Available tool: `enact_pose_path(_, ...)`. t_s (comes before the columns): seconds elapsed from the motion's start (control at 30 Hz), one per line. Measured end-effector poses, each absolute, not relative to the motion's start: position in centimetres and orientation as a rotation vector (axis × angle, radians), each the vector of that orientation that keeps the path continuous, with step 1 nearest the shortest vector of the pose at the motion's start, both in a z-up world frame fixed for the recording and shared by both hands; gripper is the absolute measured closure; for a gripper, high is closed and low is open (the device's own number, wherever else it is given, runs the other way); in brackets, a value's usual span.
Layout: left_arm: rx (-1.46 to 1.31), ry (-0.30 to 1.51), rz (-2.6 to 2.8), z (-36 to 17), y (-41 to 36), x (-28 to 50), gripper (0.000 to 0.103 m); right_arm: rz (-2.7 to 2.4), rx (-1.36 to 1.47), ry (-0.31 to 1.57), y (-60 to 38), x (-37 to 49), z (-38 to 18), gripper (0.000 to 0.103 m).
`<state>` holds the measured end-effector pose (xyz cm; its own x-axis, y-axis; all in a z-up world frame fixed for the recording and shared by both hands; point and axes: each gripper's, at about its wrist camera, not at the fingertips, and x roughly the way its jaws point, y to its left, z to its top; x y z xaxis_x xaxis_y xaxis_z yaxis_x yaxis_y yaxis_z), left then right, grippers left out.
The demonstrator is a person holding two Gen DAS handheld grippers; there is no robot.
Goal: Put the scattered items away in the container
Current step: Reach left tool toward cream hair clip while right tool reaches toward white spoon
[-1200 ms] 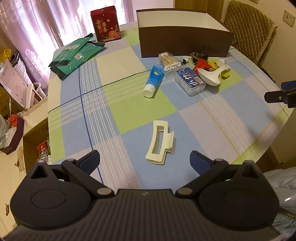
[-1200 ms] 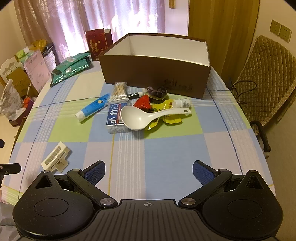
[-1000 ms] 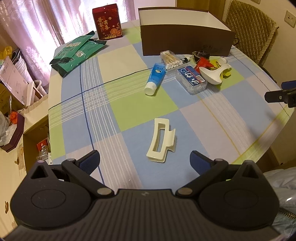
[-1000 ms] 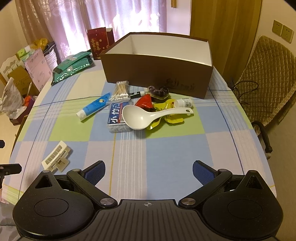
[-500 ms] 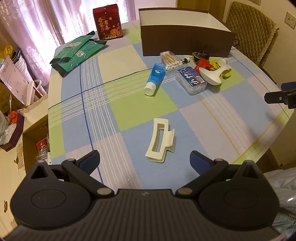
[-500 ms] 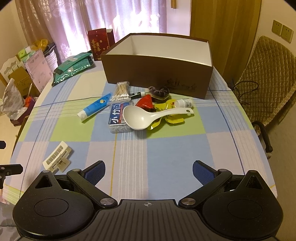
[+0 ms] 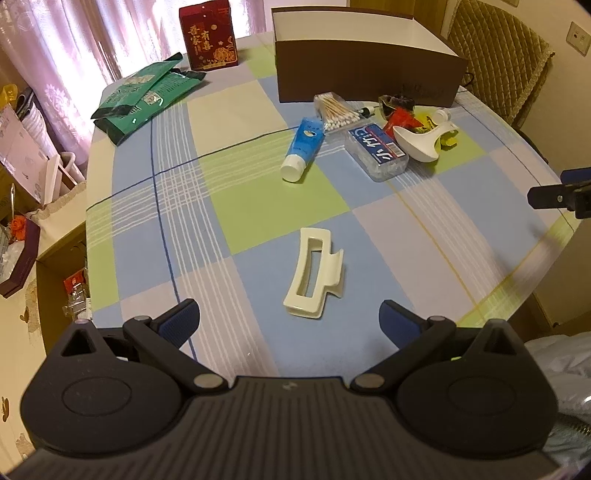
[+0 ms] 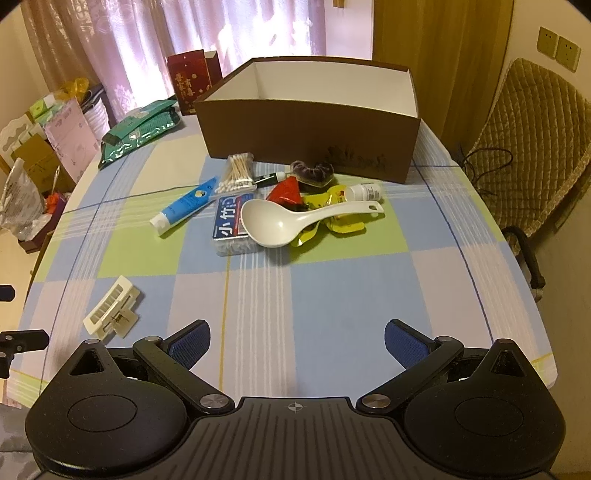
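A brown box (image 8: 306, 144) with a white inside stands at the far side of the checked table; it also shows in the left wrist view (image 7: 365, 77). In front of it lie a white spoon (image 8: 295, 219), a blue tube (image 8: 184, 205), cotton swabs (image 8: 238, 171), a clear blue-labelled case (image 8: 231, 227), red and yellow packets (image 8: 321, 197), a small white bottle (image 8: 365, 192) and a dark scrunchie (image 8: 312, 171). A cream hair claw (image 7: 314, 273) lies just ahead of my open, empty left gripper (image 7: 290, 321). My right gripper (image 8: 297, 341) is open and empty near the table's front edge.
Green packets (image 7: 147, 96) and a red box (image 7: 208, 35) sit at the far left of the table. A padded chair (image 8: 532, 147) stands to the right. Boxes and bags (image 8: 40, 162) crowd the floor on the left.
Both views have shifted only slightly. No object has moved and both grippers stay open.
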<state>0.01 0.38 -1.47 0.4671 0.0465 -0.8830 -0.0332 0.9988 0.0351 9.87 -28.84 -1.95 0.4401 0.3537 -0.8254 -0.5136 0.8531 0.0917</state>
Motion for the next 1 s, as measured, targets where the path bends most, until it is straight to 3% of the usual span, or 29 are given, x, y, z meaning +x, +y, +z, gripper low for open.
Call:
enact_pose_path(0.67, 0.038, 1.12, 0.032, -3.1, -0.8, 0.9, 0.001, 0.554, -0.172, 0.973, -29.5, 10.7, -3.2, 0.0)
enact_pose_path(1.0, 0.009, 1.067, 0.049, -4.5, -1.3, 2.1, 0.001, 0.628, -0.165, 0.854, -30.7, 13.8, -3.1, 0.0)
